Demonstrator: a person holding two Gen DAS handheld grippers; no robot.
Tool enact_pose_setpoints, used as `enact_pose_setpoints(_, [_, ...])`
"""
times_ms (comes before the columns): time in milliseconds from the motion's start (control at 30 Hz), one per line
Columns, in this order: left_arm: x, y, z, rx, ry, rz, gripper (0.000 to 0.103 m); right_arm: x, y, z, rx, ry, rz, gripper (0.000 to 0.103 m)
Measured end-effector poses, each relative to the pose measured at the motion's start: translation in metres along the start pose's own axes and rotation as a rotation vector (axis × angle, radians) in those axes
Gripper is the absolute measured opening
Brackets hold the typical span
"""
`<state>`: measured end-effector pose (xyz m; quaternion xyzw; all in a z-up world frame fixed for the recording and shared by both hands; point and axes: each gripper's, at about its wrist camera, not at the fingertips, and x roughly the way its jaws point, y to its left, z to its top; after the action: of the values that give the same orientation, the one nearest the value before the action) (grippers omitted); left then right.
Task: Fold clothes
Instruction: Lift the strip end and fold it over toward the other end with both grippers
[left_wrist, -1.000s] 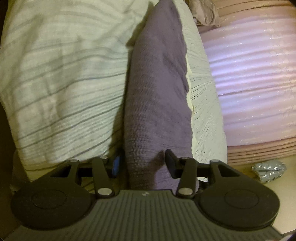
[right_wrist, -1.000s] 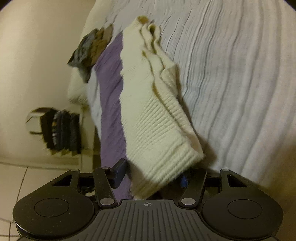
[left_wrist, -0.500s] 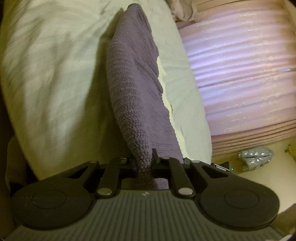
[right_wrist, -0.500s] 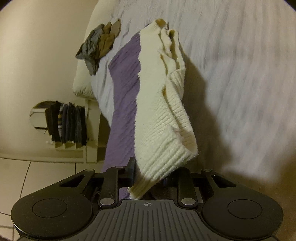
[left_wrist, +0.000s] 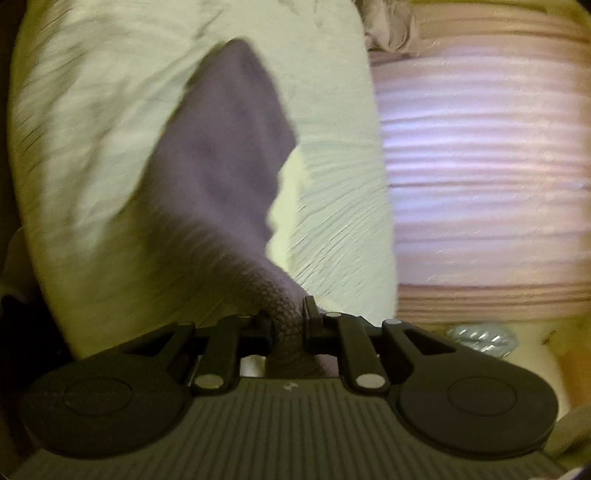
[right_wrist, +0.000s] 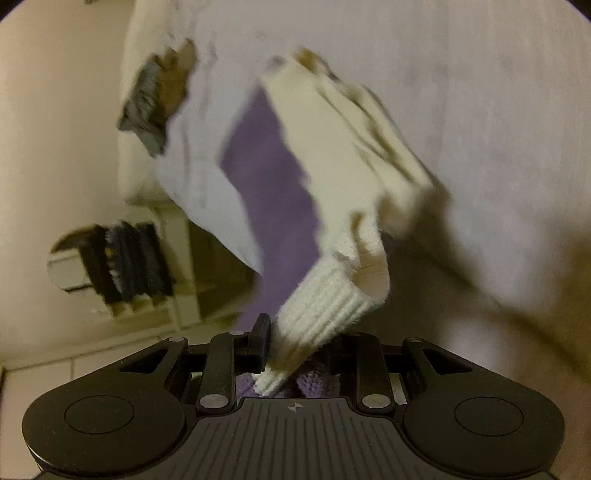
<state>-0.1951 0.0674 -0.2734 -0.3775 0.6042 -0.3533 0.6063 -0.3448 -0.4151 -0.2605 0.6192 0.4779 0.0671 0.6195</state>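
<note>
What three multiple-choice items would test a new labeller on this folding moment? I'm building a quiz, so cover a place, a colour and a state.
1. Where does the knit garment lie beyond the grippers?
A. on the pale striped bedspread
B. on a tiled floor
C. in a basket

2. Which two colours does the garment show in the right wrist view?
A. red and black
B. purple and cream
C. green and white

3. How does the left gripper stand?
A. wide open, nothing between the fingers
B. out of view
C. shut on the purple knit

Answers: 1 A, the bedspread lies under and around it. 2 B, a purple panel sits beside a cream ribbed one. 3 C, the knit is bunched between its fingers.
</note>
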Motion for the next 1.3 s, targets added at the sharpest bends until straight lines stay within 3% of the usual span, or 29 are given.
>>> enact_pose_setpoints(133, [0.029, -0.006, 0.061, -0.097, -0.005, -0.052, 0.021, 0.02, 0.025, 0.051, 0.046, -0.067, 0.022, 0.027])
enact_pose_setpoints(333, [0.078, 0.036, 0.147, -0.351, 0.005, -0.079, 0.029, 0.08, 0.022, 0.126, 0.174, -0.188, -0.035, 0.031])
enact_pose_setpoints(500, [0.09, 0.066, 0.185, -0.526, 0.002, -0.129, 0.037, 0.117, -0.004, 0.146, 0.31, -0.278, -0.047, 0.043])
enact_pose_setpoints(567, [0.09, 0.071, 0.194, -0.551, -0.005, -0.147, 0.039, 0.117, -0.008, 0.147, 0.35, -0.316, -0.006, 0.06])
enact_pose_setpoints(667, [0.089, 0.069, 0.208, -0.515, -0.005, -0.148, 0.04, 0.115, -0.002, 0.147, 0.348, -0.367, 0.054, 0.079])
enact_pose_setpoints(733, [0.077, 0.057, 0.213, -0.403, -0.037, -0.118, 0.04, 0.113, 0.01, 0.152, 0.297, -0.397, 0.044, 0.08])
enact_pose_setpoints(833, [0.055, 0.033, 0.223, -0.184, -0.108, -0.02, 0.043, 0.105, 0.034, 0.154, 0.102, -0.46, -0.004, 0.08])
enact_pose_setpoints(900, [0.049, 0.021, 0.227, -0.059, -0.114, 0.028, 0.044, 0.103, 0.05, 0.153, -0.031, -0.481, -0.056, 0.08])
enact_pose_setpoints(1000, [0.054, 0.013, 0.225, 0.101, -0.053, 0.112, 0.044, 0.103, 0.066, 0.146, -0.259, -0.444, -0.16, 0.08])
enact_pose_setpoints(1133, [0.064, 0.005, 0.2, 0.265, 0.0, 0.149, 0.046, 0.113, 0.073, 0.131, -0.549, -0.342, -0.268, 0.08])
enact_pose_setpoints(1300, [0.071, 0.009, 0.183, 0.285, -0.082, 0.151, 0.051, 0.132, 0.064, 0.125, -0.712, -0.246, -0.266, 0.08])
